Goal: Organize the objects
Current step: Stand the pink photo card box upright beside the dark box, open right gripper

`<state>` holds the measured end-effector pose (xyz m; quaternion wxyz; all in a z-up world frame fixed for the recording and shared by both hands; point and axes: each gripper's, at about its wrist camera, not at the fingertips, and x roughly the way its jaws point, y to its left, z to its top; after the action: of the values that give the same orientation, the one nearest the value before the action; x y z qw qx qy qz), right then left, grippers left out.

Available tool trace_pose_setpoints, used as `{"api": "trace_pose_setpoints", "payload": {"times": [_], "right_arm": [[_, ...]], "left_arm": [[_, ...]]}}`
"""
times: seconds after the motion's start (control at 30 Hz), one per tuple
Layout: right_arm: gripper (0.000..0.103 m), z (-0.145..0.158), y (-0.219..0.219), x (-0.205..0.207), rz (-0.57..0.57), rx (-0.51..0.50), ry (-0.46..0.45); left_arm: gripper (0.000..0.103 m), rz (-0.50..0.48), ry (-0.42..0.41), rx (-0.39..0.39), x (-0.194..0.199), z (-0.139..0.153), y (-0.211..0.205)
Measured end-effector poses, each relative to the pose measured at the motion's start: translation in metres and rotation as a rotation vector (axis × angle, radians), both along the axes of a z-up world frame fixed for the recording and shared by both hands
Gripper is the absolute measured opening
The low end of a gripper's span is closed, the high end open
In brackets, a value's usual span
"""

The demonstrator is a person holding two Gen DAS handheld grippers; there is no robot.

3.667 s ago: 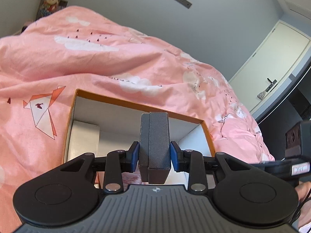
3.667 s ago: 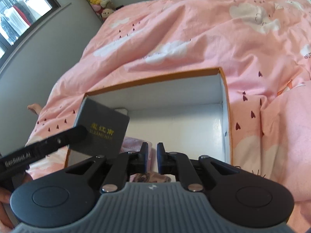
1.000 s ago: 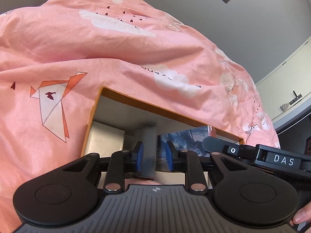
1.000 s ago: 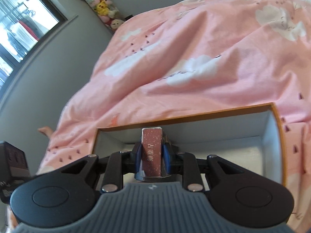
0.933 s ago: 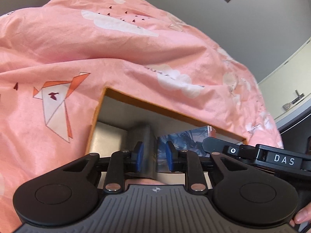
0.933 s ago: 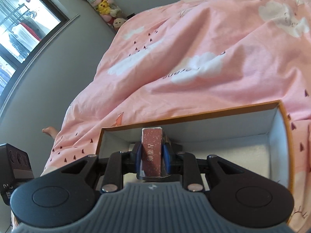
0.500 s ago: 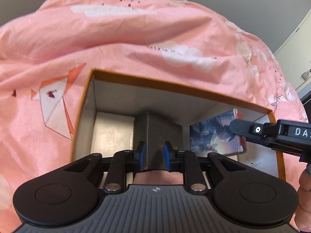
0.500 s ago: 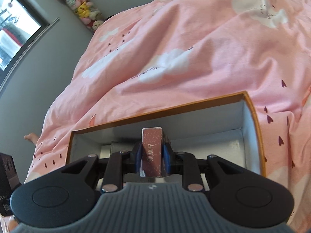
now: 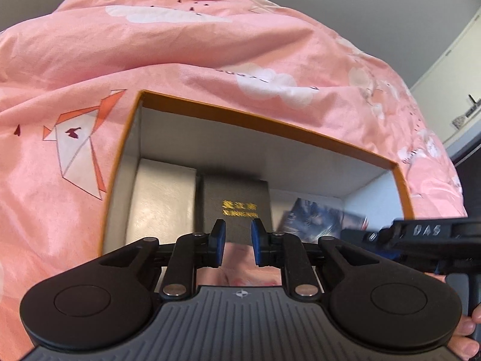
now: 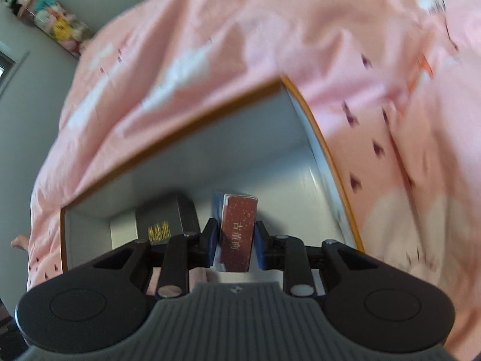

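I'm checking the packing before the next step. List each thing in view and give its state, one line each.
Orange-rimmed box: open, no lid, lying on the pink duvet.
Dark grey box: released, standing inside, gold lettering facing out.
Pale box: inside, beside the dark grey box.
Red-spined box: between the right gripper's opening jaws, inside the orange-rimmed box.
Left gripper: empty, nothing between its pads.

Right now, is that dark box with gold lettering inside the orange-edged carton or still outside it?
Inside. The dark box lies on the carton's floor, beside a pale grey box.
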<state>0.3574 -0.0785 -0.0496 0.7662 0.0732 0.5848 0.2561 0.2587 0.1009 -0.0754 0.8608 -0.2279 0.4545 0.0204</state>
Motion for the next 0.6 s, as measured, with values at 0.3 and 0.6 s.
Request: {"api": "trace_pose_setpoints", "payload": {"times": [0.3, 0.6], "right_arm": [[0.032, -0.05, -0.013, -0.015, -0.145, 0.029, 0.327], [0.032, -0.062, -0.001, -0.004, -0.23, 0.108, 0.336]], "left_arm": [[0.02, -0.005, -0.009, -0.009, -0.009, 0.0, 0.0], [0.02, 0.007, -0.024, -0.017, -0.008, 0.004, 0.007]]}}
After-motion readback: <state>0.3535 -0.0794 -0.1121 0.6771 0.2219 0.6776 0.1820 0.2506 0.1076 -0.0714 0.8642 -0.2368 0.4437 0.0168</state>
